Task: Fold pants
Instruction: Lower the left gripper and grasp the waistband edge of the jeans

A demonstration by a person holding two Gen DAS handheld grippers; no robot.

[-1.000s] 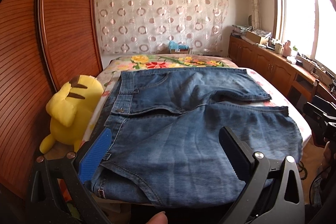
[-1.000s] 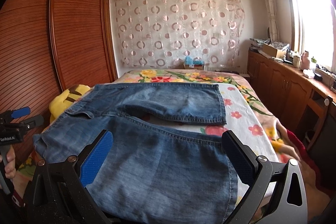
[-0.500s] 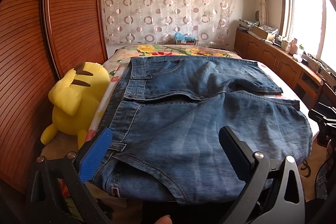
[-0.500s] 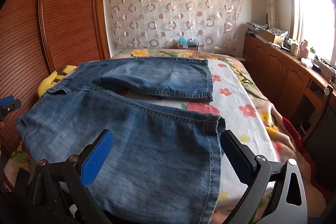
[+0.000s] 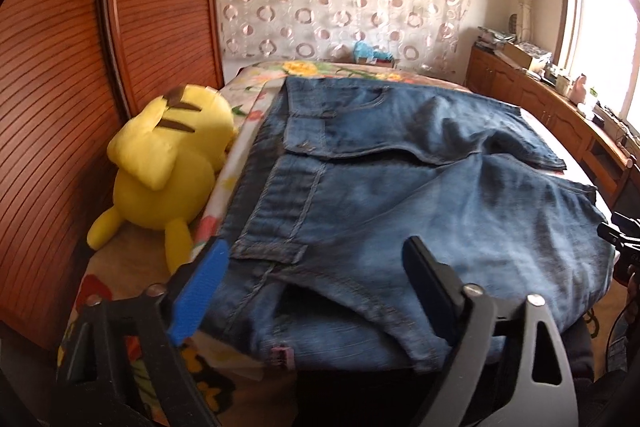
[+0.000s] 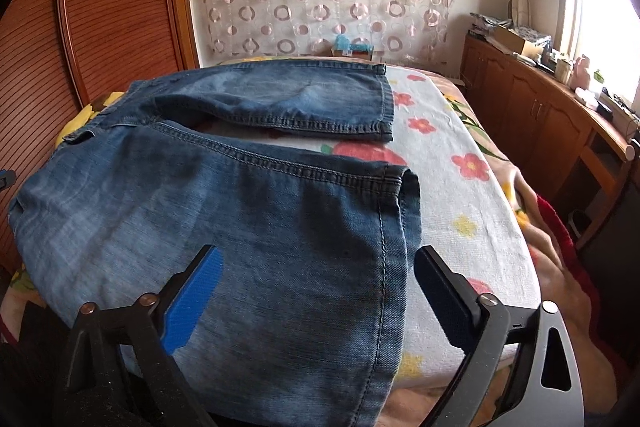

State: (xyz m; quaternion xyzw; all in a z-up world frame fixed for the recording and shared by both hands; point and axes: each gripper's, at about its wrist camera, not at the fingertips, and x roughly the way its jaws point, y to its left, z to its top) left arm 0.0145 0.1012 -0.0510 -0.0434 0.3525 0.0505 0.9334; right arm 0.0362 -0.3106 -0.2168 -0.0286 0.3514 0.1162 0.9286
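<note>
Blue denim pants [image 5: 400, 179] lie spread on a bed, waistband to the left, both legs running right. My left gripper [image 5: 316, 287] is open and empty, over the near waistband corner. My right gripper [image 6: 316, 287] is open and empty, over the near leg's hem end [image 6: 392, 227]. The pants also fill the right wrist view [image 6: 240, 207]; the far leg [image 6: 280, 99] lies apart behind the near one. The right gripper's body shows at the edge of the left wrist view [image 5: 620, 239].
A yellow plush toy [image 5: 168, 163] sits left of the waistband against a wooden wardrobe [image 5: 60, 87]. The floral bedspread [image 6: 460, 187] shows right of the hems. A wooden cabinet [image 6: 540, 115] runs along the right wall under the window.
Both grippers have come closer and lower over the near edge of the pants, so the denim fills more of each view. The pants have not moved. Both grippers stay open.
</note>
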